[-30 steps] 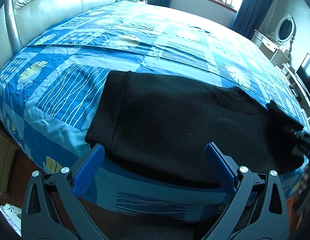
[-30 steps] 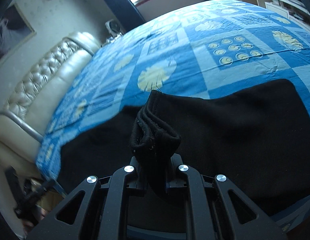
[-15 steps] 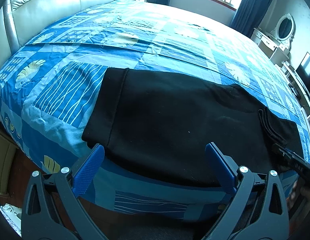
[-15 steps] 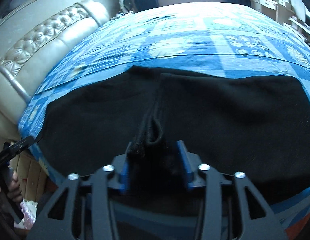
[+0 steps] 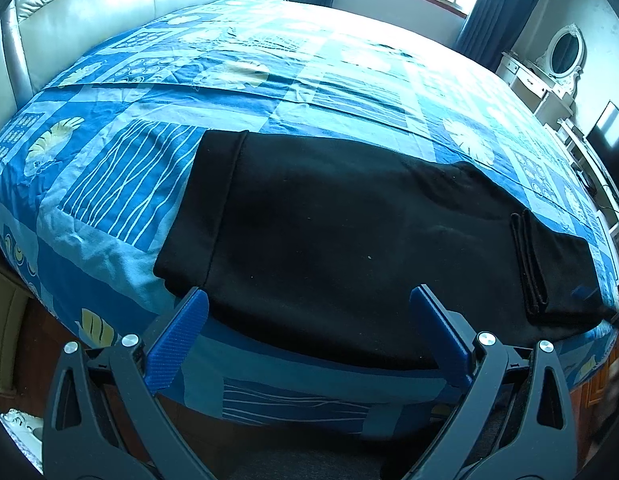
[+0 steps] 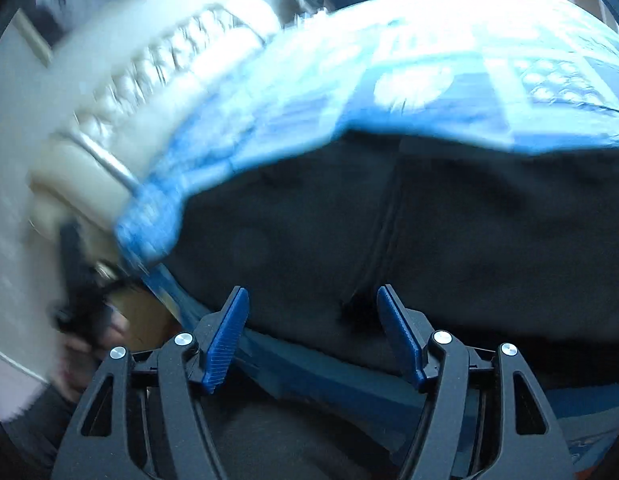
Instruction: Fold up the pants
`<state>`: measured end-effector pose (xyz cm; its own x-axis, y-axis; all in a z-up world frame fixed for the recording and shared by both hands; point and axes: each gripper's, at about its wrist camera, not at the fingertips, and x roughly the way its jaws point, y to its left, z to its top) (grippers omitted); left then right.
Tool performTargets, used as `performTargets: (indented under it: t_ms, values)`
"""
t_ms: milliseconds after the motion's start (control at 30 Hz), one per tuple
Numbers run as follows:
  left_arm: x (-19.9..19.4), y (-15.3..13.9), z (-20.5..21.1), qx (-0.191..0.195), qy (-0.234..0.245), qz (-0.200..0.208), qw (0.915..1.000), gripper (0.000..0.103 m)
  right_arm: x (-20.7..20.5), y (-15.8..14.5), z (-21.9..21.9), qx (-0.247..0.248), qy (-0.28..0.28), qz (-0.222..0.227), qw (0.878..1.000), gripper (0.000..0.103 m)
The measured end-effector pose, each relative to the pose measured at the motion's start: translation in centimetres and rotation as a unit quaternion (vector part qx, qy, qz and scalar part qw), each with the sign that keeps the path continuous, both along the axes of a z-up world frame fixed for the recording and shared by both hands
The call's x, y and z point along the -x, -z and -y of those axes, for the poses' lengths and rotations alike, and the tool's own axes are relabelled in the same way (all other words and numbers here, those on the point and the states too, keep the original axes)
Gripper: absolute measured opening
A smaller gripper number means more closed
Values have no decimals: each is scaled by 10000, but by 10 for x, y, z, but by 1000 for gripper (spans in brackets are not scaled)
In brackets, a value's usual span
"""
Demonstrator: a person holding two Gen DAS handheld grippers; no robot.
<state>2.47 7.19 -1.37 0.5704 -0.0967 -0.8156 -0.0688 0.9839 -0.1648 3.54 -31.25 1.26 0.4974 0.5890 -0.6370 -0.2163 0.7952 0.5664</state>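
Released a moment ago, the folded cuff end of the pants [image 5: 349, 248] now lies flat on the garment instead of bunched between the right gripper's fingers, and the right wrist view has gone smeared with motion as that gripper pulls back.

Going from left to right in the left wrist view: the cream tufted headboard [image 5: 89, 12] stands at the far left, then the blue patterned bedspread [image 5: 269, 80] covers the bed. The black pants lie across the bed's near edge, waistband [image 5: 205, 216] to the left. The left gripper [image 5: 309, 320] hovers just off that near edge, its blue fingers [image 5: 177, 344] spread wide and holding nothing. Further right, the turned-over cuffs [image 5: 529, 264] rest in stacked layers on top of the pants. A white dresser with an oval mirror [image 5: 565, 52] stands beyond, at the far right.

In the right wrist view the right gripper [image 6: 313, 332] is also empty, fingers [image 6: 225, 336] parted to a middling width, just in front of the fold edge [image 6: 373, 248].

One fold looks made, with at least one more needed to make a compact bundle. The main risk is the near hem: it hangs close to the mattress edge, so a pinch that drags rather than lifts could pull the pants off the bed. A shallow grip on the thick cuff stack might catch only the top layer and peel the fold open.
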Motion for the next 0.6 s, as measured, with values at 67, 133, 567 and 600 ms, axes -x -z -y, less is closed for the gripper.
performTargets:
  t_ms: [67, 133, 567, 600]
  values:
    - [-1, 1, 2, 16, 23, -22, 10000, 101, -3, -12, 52, -314, 529, 118, 9980, 67]
    - [-1, 2, 3, 24, 40, -48, 10000, 101, -5, -11, 111, -368, 1297, 129, 9908, 67]
    - [-1, 5, 11, 25, 208, -88, 9997, 101, -54, 112, 224, -1703, 2578, -1313, 9420, 28]
    - [-1, 5, 11, 32, 210, -89, 9997, 101, -54, 115, 225, -1802, 2569, -1334, 9401, 27]
